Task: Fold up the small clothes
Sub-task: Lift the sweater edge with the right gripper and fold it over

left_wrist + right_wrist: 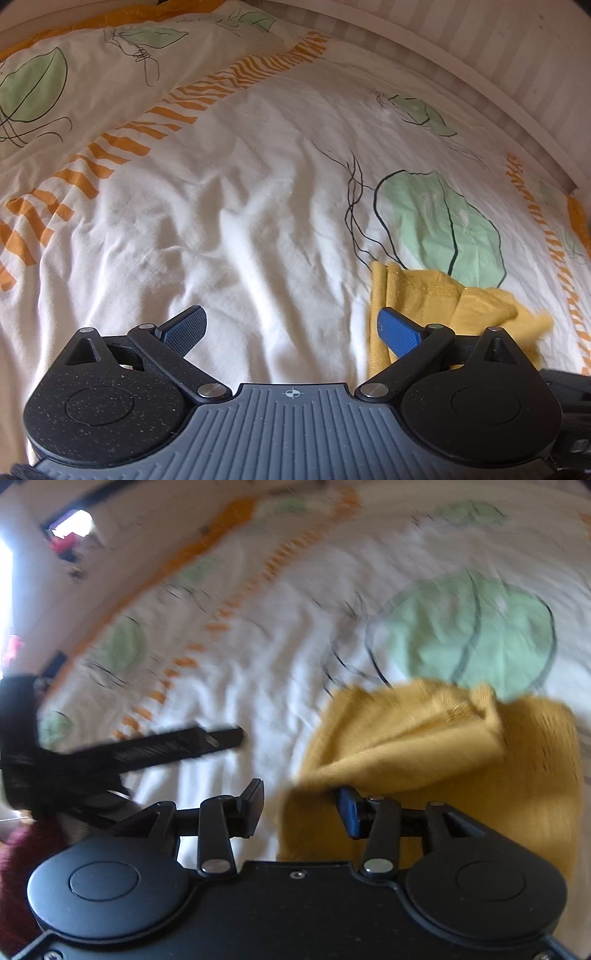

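Note:
A small yellow garment [424, 295] lies crumpled on the white bedcover [240, 206], low on the right of the left wrist view. My left gripper [291, 326] stands wide open over bare cover, its right fingertip [397, 332] in front of the garment's left edge. The right wrist view is blurred. In it the yellow garment [443, 753] is partly folded over itself and fills the lower right. My right gripper [301, 810] is open. Its right finger [351, 812] is over the cloth's near corner, and its left finger is over white cover, with neither pad pressing on the cloth.
The bedcover has green leaf prints [439, 221] and orange striped bands [122, 144]. A striped wall [517, 74] runs along the bed's far right edge. A black bar of the other tool [166, 746] and a dark red sleeve [14, 867] sit at the left of the right wrist view.

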`<state>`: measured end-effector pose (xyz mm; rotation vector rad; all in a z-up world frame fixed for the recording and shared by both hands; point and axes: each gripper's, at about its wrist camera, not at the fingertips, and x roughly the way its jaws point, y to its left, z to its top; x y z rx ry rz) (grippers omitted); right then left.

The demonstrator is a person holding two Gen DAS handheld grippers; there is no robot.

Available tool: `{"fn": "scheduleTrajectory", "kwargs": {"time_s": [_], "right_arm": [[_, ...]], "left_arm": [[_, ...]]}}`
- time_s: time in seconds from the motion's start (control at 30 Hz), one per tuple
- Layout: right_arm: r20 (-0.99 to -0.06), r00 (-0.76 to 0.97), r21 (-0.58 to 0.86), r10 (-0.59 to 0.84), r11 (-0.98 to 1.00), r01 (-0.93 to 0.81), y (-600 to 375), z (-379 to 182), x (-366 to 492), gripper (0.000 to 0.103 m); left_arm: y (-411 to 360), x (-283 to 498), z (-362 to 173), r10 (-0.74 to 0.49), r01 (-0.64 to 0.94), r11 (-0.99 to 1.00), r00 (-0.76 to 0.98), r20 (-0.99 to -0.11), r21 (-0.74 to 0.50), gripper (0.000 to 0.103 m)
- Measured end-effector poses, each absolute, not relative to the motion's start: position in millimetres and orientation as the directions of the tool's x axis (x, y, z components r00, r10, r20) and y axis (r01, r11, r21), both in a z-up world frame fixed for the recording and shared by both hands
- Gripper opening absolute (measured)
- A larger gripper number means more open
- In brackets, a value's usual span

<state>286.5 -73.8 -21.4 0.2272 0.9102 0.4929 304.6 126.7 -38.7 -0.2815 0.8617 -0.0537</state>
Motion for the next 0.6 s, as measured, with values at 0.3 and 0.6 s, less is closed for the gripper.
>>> {"fn": "scheduleTrajectory", "kwargs": {"time_s": [0.3,0.6], "right_arm": [[-0.622,0.595,0.400,0.508,0.860,-0.317,-99.4,5.1,285.7,0.054],[-0.666,0.653,0.373,0.360,0.919,-0.126,-162.4,-23.4,273.6,0.060]], "left_arm": [[124.8,304.3,-39.3,-0.166,-0.056,0.963,0.648,-0.743,-0.264,0.100],[109.5,302.5,-40.2,-0.204,0.020,0.968,0.644,-0.737,-0.251,0.100]]}}
